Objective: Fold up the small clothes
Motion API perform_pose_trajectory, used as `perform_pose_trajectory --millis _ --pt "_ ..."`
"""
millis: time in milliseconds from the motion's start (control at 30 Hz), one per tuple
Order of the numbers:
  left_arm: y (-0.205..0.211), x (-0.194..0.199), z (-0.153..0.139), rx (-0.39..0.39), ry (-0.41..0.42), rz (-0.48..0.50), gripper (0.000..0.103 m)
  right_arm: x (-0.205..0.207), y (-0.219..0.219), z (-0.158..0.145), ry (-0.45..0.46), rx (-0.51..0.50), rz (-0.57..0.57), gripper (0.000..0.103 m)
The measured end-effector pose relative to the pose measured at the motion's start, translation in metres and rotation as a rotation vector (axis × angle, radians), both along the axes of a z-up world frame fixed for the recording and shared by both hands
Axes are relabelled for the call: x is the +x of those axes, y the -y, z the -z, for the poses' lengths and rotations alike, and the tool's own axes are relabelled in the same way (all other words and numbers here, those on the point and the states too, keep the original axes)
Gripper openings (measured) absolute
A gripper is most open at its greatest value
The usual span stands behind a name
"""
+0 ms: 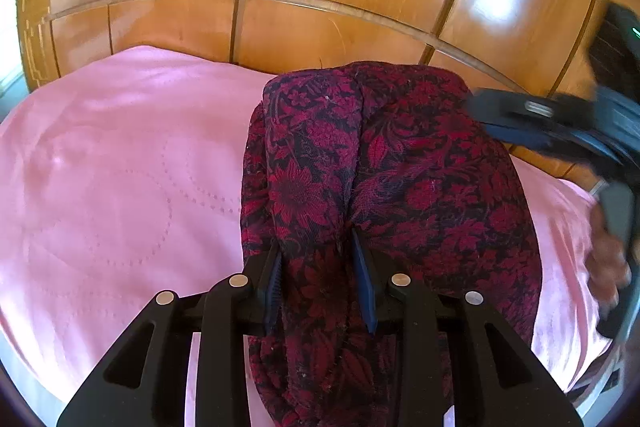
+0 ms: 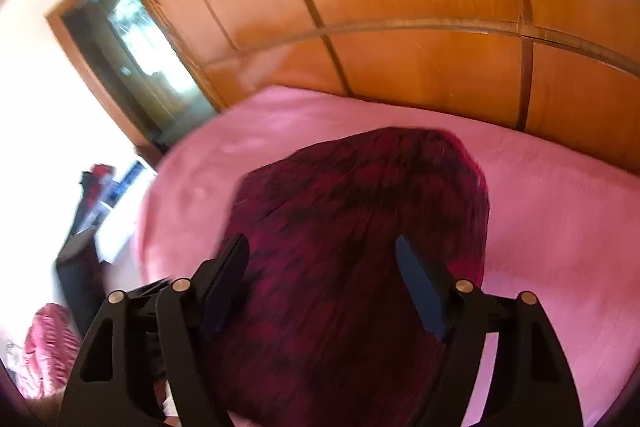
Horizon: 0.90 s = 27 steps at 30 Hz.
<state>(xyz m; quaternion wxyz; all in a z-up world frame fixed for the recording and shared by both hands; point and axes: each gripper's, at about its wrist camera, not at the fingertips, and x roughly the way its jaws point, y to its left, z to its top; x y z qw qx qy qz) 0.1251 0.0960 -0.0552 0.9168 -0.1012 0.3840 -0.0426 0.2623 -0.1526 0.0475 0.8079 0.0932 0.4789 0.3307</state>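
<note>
- Garment [image 1: 384, 187]: dark red floral cloth, lying in a long bunched strip on the pink bed cover [image 1: 120, 167], wooden wardrobe [image 1: 320, 27] beyond it.
- Left gripper [image 1: 320, 259]: its jaws stand partly apart with a raised ridge of the cloth between them. Both pads seem to touch fabric, but I cannot tell whether they pinch it or have let go.
- Right gripper [image 2: 324, 259]: jaws wide apart, nothing clamped; the garment lies under and ahead of the gap. This view is smeared with motion blur.
- From the left wrist, the right gripper shows at the far right, over the garment's far right edge, with a hand [image 1: 608, 259] behind it.
- Step, as I judge it: mid-fold. The piece looks already folded lengthwise, with a crease running away from the left gripper.
- Next move, as I judge it: the right gripper needs an edge or corner squarely between its jaws before closing; the left should either hold down or clear out, so the strip can be folded end to end without dragging the layers apart.
</note>
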Motion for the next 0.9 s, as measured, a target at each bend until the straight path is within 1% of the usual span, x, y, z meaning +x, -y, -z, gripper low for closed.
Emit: perform_pose_trajectory --millis 133,167,200,267,300,333,367,433,533,700,900 --pt "0.004 -0.001 0.001 0.024 0.019 -0.013 0.030 0.021 -0.022 0.016 -0.066 -0.099 -0.034 0.076" --pt "0.005 -0.001 0.002 0.027 0.023 -0.016 0.030 0.026 -0.028 0.020 -0.074 -0.118 -0.039 0.076" --pt "0.005 -0.002 0.003 0.029 0.026 -0.019 0.030 0.030 -0.034 0.031 -0.084 -0.147 -0.051 0.076" --pt "0.007 -0.003 0.004 0.041 0.031 -0.027 0.030 0.035 -0.046 0.040 -0.091 -0.210 -0.063 0.079" --pt "0.008 -0.003 0.005 0.049 0.030 -0.034 0.030 0.037 -0.052 0.051 -0.087 -0.249 -0.069 0.080" --pt "0.008 -0.003 0.006 0.059 0.027 -0.042 0.030 0.039 -0.056 0.058 -0.094 -0.263 -0.070 0.082" --pt "0.008 -0.004 0.006 0.062 0.029 -0.048 0.030 0.042 -0.057 0.060 -0.095 -0.262 -0.068 0.082" --pt "0.005 -0.005 0.005 0.043 0.027 -0.051 0.030 0.039 -0.057 0.056 -0.082 -0.257 -0.070 0.083" --pt "0.006 -0.009 0.001 0.041 0.031 -0.057 0.030 0.033 -0.049 0.054 -0.042 -0.233 -0.062 0.084" --pt "0.008 -0.017 -0.005 0.053 0.043 -0.071 0.030 0.020 -0.034 0.037 0.012 -0.172 -0.036 0.087" --pt "0.008 -0.023 -0.007 0.054 0.048 -0.085 0.031 0.005 -0.020 0.019 0.041 -0.120 -0.001 0.090"
